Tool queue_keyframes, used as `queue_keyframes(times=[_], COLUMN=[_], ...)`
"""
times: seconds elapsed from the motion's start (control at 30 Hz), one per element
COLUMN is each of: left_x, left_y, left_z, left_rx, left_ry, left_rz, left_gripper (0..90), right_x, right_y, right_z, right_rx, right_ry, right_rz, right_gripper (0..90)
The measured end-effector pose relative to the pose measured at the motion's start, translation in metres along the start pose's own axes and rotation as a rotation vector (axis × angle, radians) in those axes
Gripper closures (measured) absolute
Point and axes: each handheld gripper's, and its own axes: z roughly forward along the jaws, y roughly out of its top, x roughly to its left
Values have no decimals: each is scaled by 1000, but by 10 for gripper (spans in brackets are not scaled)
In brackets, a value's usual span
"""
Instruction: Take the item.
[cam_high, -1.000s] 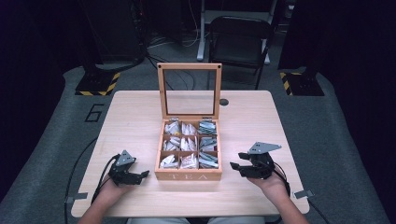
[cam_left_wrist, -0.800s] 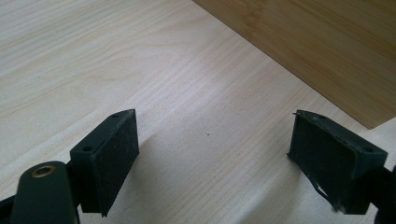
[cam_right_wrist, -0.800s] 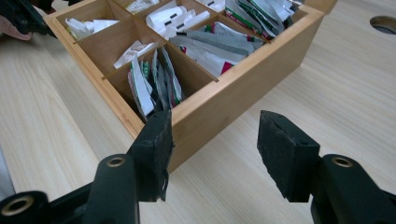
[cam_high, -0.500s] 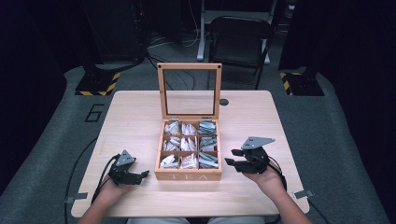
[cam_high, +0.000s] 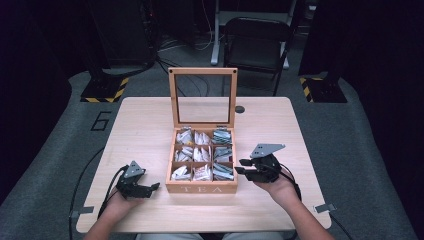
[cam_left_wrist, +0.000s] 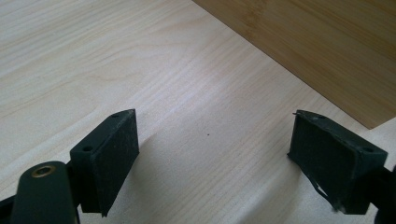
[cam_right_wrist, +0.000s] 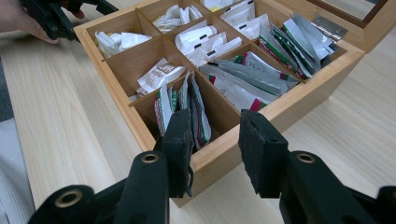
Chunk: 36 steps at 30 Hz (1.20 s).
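Note:
A wooden tea box (cam_high: 202, 189) stands mid-table with its glass lid (cam_high: 202, 74) upright. Its compartments hold several tea bags (cam_high: 202, 150). My right gripper (cam_high: 243, 169) hovers just right of the box's near right corner, pointing at it. In the right gripper view its jaws (cam_right_wrist: 217, 135) have just been closing and stand narrowly open over the box wall (cam_right_wrist: 303, 100), gripping nothing; red-and-green tea bags (cam_right_wrist: 198, 116) lie just beyond the left jaw. My left gripper (cam_high: 151, 187) rests on the table left of the box, open wide over bare wood (cam_left_wrist: 212, 140).
A dark chair (cam_high: 255, 35) stands behind the table. A small dark round spot (cam_high: 240, 109) sits on the tabletop behind the lid. The light wooden table (cam_high: 310, 130) has free room on both sides of the box. The other hand and gripper (cam_right_wrist: 46, 16) are beyond the box.
My right gripper has moved left toward the box and risen slightly, and its jaws have narrowed. The left gripper and the box have stayed put.

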Motion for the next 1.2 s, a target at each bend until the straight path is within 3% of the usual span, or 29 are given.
queue_keyframes(times=[0.37, 1.2], left_x=[0, 0], left_y=[0, 0], left_z=[0, 0], left_rx=[3, -1], left_ry=[-1, 0], left_rz=[-2, -3], left_gripper=[155, 155], right_x=[0, -3], right_y=[9, 22], right_z=[4, 12], right_rx=[-4, -9], right_ry=[19, 39], right_rz=[-24, -22], right_gripper=[673, 727])
